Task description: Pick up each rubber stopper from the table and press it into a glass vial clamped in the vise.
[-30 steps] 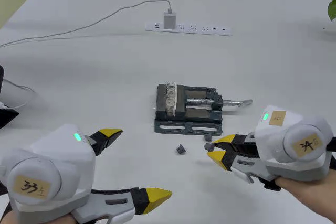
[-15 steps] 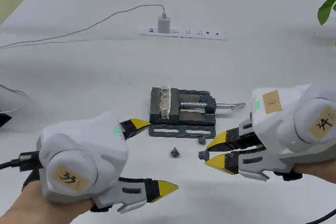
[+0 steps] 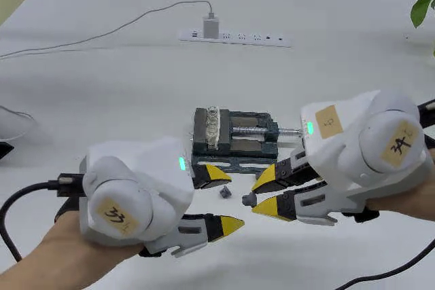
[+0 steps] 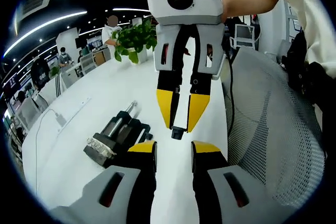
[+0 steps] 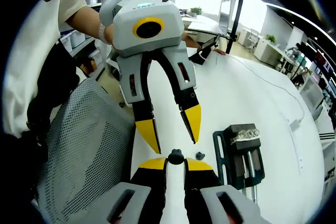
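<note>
Bright, even ceiling light; soft, faint shadows.
The matte white tabletop (image 3: 102, 100) is evenly lit; both gripper views bow at the edges. In the left gripper view white ceiling strip lights (image 4: 68, 18) flare at upper left. The small grey rubber stopper (image 5: 175, 156) is sharp at centre.

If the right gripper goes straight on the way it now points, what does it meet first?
Most likely the left gripper: its open jaws face the rubber stopper the right gripper holds, though depth is unclear.

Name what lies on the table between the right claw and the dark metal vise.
A loose small grey rubber stopper lies there, apart from the dark metal vise. The right gripper view shows it beside the right claw, which grips a second stopper.
</note>
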Available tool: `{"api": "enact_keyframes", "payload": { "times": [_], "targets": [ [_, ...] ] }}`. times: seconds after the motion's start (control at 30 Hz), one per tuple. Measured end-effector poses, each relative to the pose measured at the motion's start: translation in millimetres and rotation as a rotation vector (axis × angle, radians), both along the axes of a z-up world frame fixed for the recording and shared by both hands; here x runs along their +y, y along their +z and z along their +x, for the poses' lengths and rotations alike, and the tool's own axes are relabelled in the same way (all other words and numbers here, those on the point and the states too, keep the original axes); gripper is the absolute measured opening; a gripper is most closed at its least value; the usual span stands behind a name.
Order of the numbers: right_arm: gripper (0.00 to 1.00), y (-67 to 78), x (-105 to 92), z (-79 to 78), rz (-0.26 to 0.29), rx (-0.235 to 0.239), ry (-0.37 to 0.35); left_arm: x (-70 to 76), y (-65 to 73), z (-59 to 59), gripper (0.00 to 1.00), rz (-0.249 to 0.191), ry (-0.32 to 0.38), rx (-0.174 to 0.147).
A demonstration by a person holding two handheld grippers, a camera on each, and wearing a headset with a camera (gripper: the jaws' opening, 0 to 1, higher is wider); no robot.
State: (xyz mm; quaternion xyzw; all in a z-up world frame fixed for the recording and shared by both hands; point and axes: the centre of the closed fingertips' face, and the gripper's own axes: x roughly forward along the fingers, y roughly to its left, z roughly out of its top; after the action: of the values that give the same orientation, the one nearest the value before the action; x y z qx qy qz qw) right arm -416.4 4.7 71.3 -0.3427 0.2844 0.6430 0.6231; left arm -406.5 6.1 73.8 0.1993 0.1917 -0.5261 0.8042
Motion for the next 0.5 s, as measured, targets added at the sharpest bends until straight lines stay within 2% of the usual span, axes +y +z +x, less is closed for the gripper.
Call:
{"api": "enact_keyframes", "payload": {
  "times": [0.13,0.37,0.5],
  "targets": [
    [0.08,-3.2,-0.3,-4.5,-0.013,0.005,0.023,-4.3,1.8,-2.3,0.14,-0.011,-0.019,0.005],
    [0.08,-2.7,2.1,-6.7,-0.017,0.002,0.047,-8.7,-1.5,-6.6,0.09,0.019,-0.065,-0.003],
    [0.08,-3.3,2.4,-7.9,-0.023,0.004,0.059,-10.0,-3.6,-9.4,0.06,0.031,-0.082,0.005]
  ]
}}
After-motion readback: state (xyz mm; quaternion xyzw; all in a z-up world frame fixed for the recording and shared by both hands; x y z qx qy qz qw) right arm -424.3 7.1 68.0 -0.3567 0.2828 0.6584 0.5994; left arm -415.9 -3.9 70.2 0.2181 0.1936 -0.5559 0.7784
